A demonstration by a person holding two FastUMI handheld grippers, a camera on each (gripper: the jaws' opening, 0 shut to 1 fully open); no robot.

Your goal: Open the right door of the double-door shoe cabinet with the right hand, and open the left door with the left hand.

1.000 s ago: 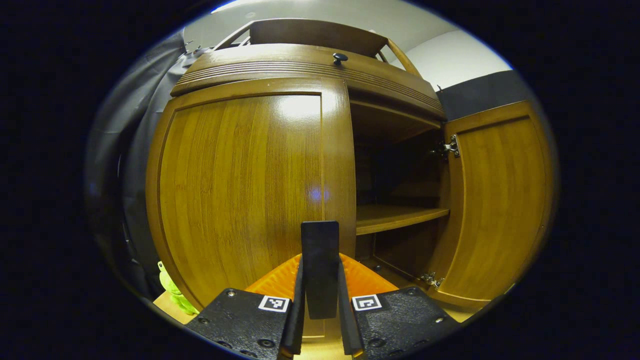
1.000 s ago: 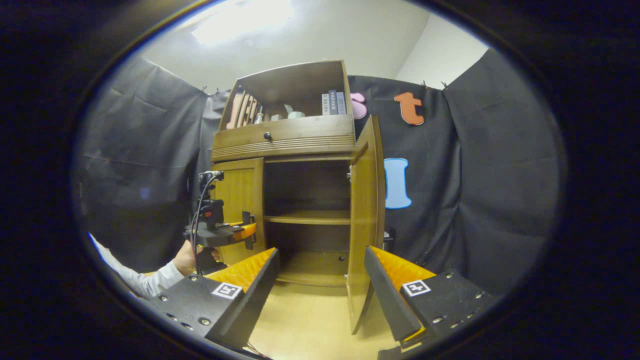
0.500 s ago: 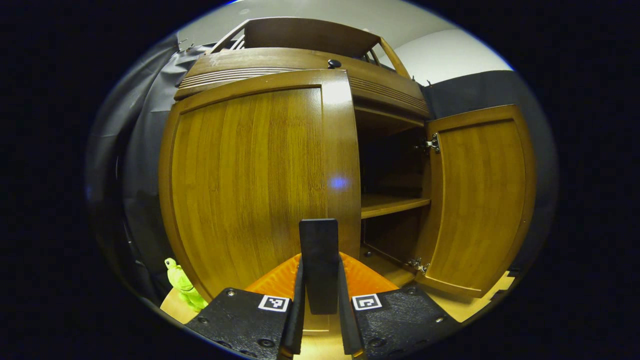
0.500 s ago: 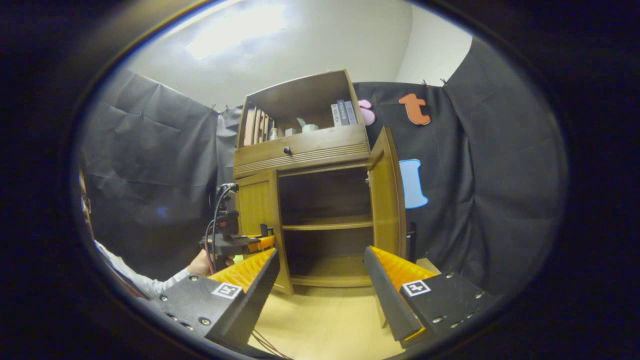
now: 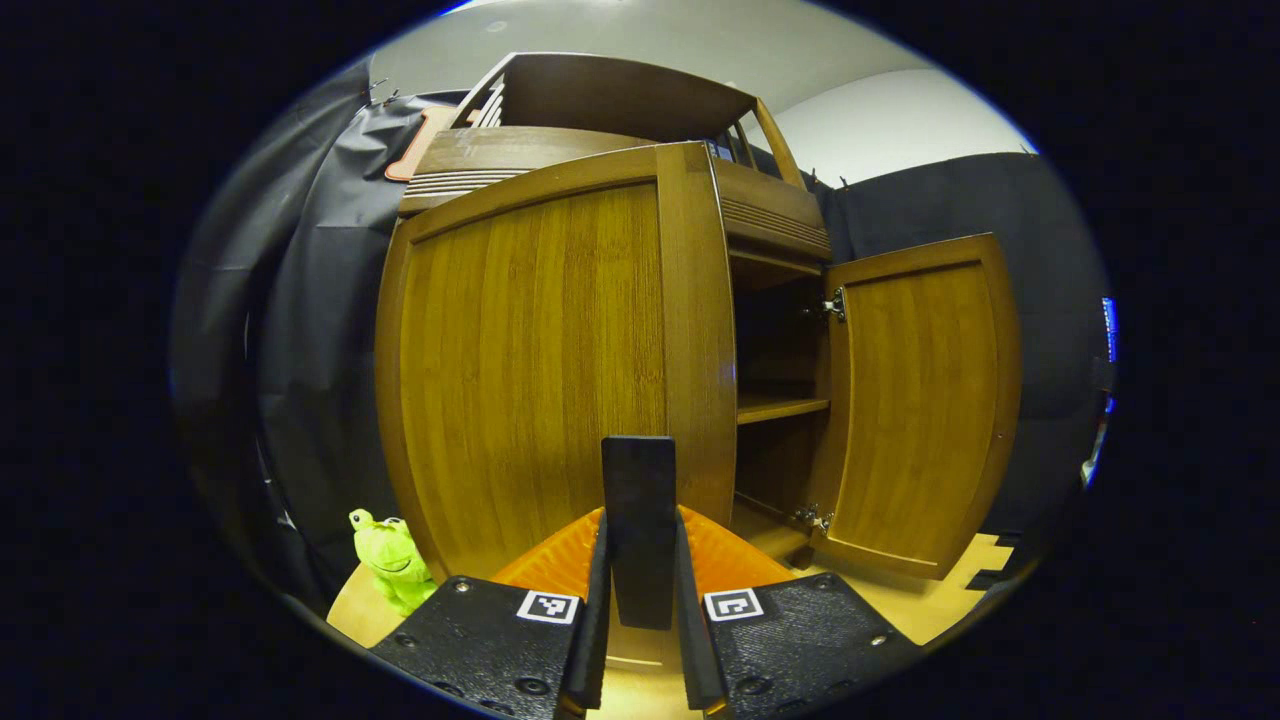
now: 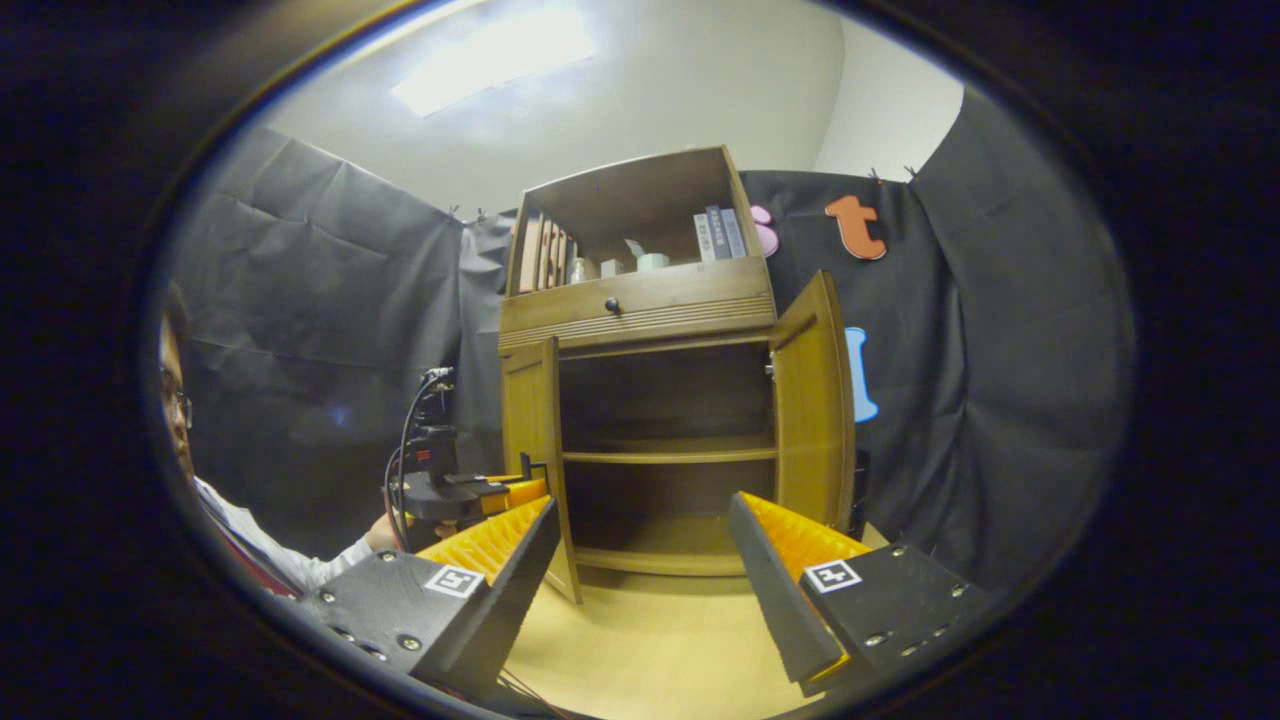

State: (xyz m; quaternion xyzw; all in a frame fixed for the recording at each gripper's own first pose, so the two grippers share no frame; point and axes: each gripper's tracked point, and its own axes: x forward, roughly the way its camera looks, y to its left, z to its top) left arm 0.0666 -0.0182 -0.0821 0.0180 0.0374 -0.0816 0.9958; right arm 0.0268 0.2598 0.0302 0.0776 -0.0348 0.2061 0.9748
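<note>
Right gripper view: the shoe cabinet (image 6: 640, 300) stands far, right door (image 6: 812, 400) swung wide, right gripper (image 6: 640, 560) spread and empty. Left gripper (image 5: 640, 530) pinches the left door (image 5: 560, 370) at its free edge; the stiff, hinged wooden panel should swing lightly from there.

Black cloth (image 6: 330, 300) hangs in folds around the booth, drawn aside at 1 o'clock in the right gripper view to bare a white wall (image 6: 880, 110). A bright ceiling light (image 6: 495, 60) glows at 11 o'clock on the pale ceiling (image 6: 650, 90). The floor (image 6: 650, 650) is light wood (glossy, at 6 o'clock). In the left gripper view, a green plush frog (image 5: 390, 555) sits on it at 7 o'clock.
</note>
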